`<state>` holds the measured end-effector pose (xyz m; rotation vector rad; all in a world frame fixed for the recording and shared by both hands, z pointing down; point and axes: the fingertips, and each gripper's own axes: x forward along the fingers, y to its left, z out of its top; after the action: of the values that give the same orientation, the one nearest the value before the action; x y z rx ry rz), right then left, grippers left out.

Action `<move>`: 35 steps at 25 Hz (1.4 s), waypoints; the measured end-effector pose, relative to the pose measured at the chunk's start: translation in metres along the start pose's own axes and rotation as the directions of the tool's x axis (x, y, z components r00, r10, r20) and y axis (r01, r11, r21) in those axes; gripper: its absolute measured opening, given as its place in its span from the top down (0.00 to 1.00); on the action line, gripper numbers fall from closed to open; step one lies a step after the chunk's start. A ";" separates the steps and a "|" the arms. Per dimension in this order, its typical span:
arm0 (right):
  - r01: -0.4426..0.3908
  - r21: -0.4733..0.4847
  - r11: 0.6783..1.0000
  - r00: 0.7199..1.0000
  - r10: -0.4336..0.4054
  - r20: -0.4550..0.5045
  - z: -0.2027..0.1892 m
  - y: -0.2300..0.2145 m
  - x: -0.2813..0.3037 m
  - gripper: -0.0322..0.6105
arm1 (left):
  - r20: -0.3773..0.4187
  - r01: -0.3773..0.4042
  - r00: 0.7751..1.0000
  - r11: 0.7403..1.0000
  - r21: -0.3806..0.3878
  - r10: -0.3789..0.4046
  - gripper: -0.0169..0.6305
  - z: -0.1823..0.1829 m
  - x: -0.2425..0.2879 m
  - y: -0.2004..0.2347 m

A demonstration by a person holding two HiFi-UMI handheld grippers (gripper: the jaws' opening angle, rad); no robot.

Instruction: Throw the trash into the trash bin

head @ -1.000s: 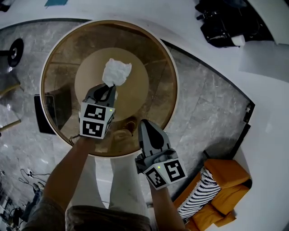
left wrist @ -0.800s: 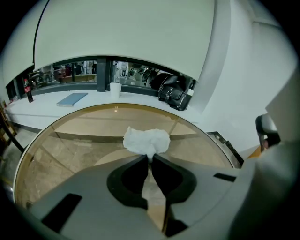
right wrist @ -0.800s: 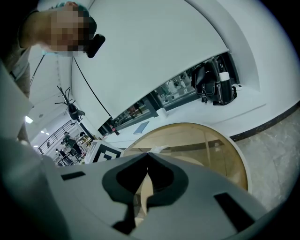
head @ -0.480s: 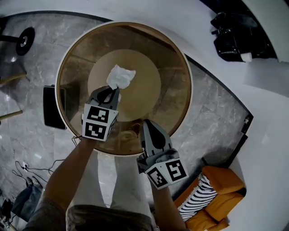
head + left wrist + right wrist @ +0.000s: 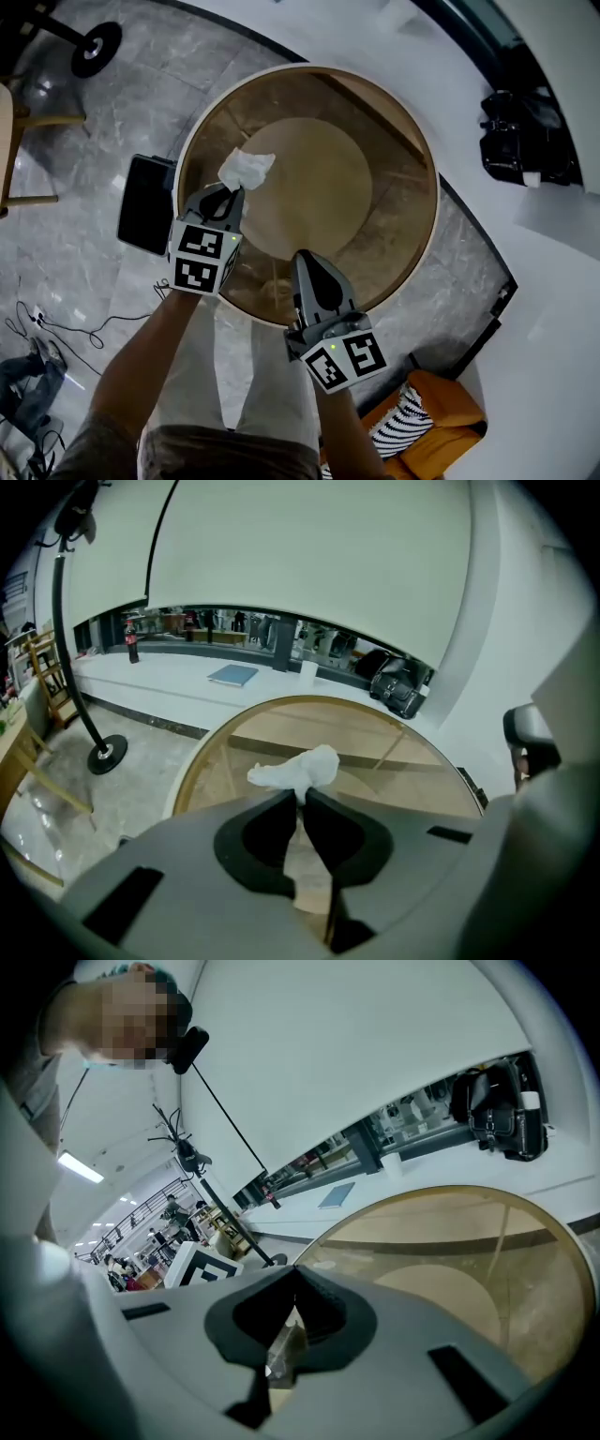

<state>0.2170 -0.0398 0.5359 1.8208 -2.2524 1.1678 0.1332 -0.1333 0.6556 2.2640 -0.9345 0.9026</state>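
At the lower centre of the head view, the right tongs are closed tip to tip, with nothing between them. Just left and a little higher, the left tongs are pinched on one end of a crumpled white tissue. They hold it over the left part of the round glass tabletop, near its rim. Left of the tabletop, a dark rectangular object sits on the marble floor. A black bag lies at the upper right.
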 end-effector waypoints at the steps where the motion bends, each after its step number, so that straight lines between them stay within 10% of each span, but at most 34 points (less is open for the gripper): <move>1: -0.014 -0.008 1.000 1.000 0.013 -0.008 -0.001 0.009 0.007 0.92 | 0.003 -0.013 1.000 1.000 -0.012 0.013 0.91 -0.003 -0.007 0.012; 18: -0.185 -0.094 0.978 0.974 0.170 -0.149 -0.055 0.154 0.112 0.92 | 0.003 -0.170 0.985 0.967 -0.192 0.174 0.91 -0.075 -0.100 0.190; 35: -0.179 -0.107 0.978 0.962 0.152 -0.228 -0.105 0.165 0.139 0.92 | -0.059 -0.216 0.976 0.930 -0.296 0.208 0.91 -0.160 -0.089 0.235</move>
<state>-0.0120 -0.0917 0.5863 1.4065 -2.3264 1.1530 -0.1523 -0.1367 0.7416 1.9146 -1.2328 0.8129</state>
